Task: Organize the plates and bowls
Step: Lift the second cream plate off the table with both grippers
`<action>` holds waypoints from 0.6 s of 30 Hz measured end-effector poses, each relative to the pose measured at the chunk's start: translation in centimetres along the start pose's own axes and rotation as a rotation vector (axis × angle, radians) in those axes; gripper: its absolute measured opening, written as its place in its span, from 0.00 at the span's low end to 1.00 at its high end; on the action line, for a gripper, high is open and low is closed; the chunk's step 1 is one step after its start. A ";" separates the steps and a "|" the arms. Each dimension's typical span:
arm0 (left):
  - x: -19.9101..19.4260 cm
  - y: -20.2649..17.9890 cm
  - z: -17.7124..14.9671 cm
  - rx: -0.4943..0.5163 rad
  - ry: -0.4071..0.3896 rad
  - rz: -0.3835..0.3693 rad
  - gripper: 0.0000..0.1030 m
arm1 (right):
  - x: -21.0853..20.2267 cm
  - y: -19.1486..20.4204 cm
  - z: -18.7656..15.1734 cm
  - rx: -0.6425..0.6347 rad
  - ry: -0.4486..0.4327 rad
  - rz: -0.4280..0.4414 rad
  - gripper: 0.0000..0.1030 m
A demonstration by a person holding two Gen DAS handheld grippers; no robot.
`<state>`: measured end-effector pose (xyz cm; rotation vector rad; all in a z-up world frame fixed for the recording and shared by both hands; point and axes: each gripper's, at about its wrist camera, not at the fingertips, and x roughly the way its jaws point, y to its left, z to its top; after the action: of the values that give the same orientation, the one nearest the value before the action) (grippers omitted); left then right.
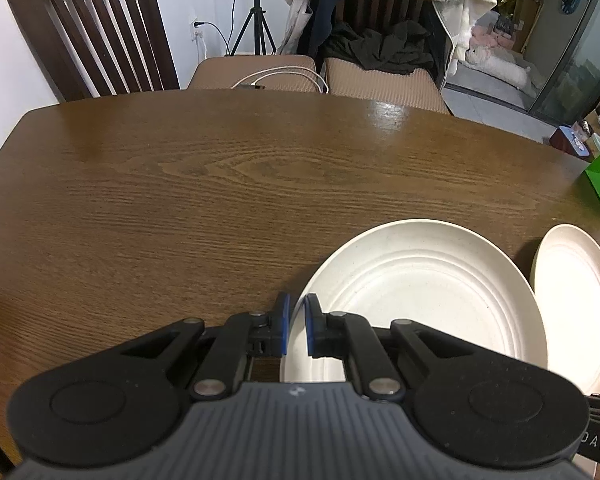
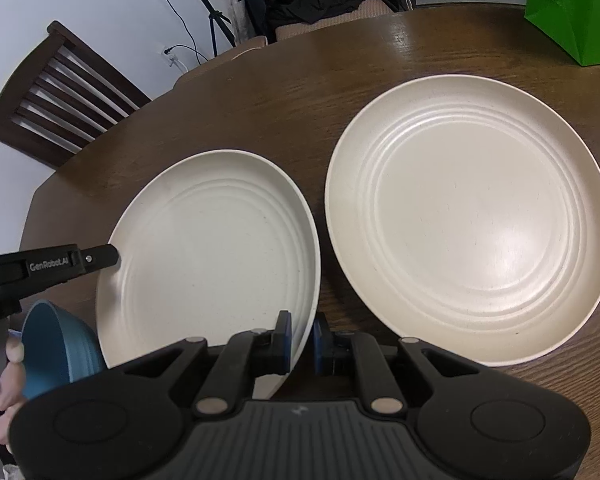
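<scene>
Dark wood grain fills both views: a brown table (image 1: 180,184) with slatted chairs (image 1: 92,32) pushed in along the upper edge of the frames, a tripod (image 1: 256,12) against the white wall, and a green bag (image 2: 572,8) standing at the upper right of the right wrist view. Two cream plates are seen side by side on this surface. The left plate (image 2: 212,248) is gripped from two sides at once: the left gripper (image 1: 296,328) is clamped on its rim, with the blue pads (image 1: 311,326) pressed against the thin edge at the lower middle of the left wrist view, and the right gripper (image 2: 302,340) is closed on the rim at the lower middle of its own view. The black tip of the left gripper is also seen at the centre left of the right wrist view, biting the opposite side of the same plate. The second plate (image 2: 472,216) lies flat and untouched just to the right, close to but apart from the held one. A blue bowl (image 2: 56,348) sits at the lower left, partly hidden behind the held plate, beside a hand (image 2: 4,384). The coming move is judged to turn on the sideways offset: the free plate lies directly right of the gripped one, nearer the right hand, so a lift and a shift to the right would be needed for stacking.
</scene>
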<state>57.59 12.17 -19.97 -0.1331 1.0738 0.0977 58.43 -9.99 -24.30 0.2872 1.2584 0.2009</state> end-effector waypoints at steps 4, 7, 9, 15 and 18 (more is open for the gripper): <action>-0.8 0.0 0.1 0.002 -0.013 -0.003 0.08 | -0.9 -0.1 -0.1 -0.004 -0.012 0.000 0.10; -1.6 0.1 0.0 -0.001 -0.024 -0.006 0.08 | -1.8 0.0 -0.2 -0.005 -0.023 0.000 0.10; -2.3 0.1 0.1 0.000 -0.032 -0.007 0.08 | -2.5 -0.1 -0.3 -0.006 -0.033 0.003 0.10; -4.3 -0.2 0.2 0.001 -0.057 -0.014 0.08 | -4.3 0.1 -0.2 -0.008 -0.058 0.005 0.10; -5.1 -0.2 0.2 0.000 -0.068 -0.014 0.08 | -5.3 0.2 -0.3 -0.012 -0.074 0.003 0.10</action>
<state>55.39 11.94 -15.33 -0.1366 1.0046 0.0893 56.62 -11.35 -19.50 0.2840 1.1832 0.1982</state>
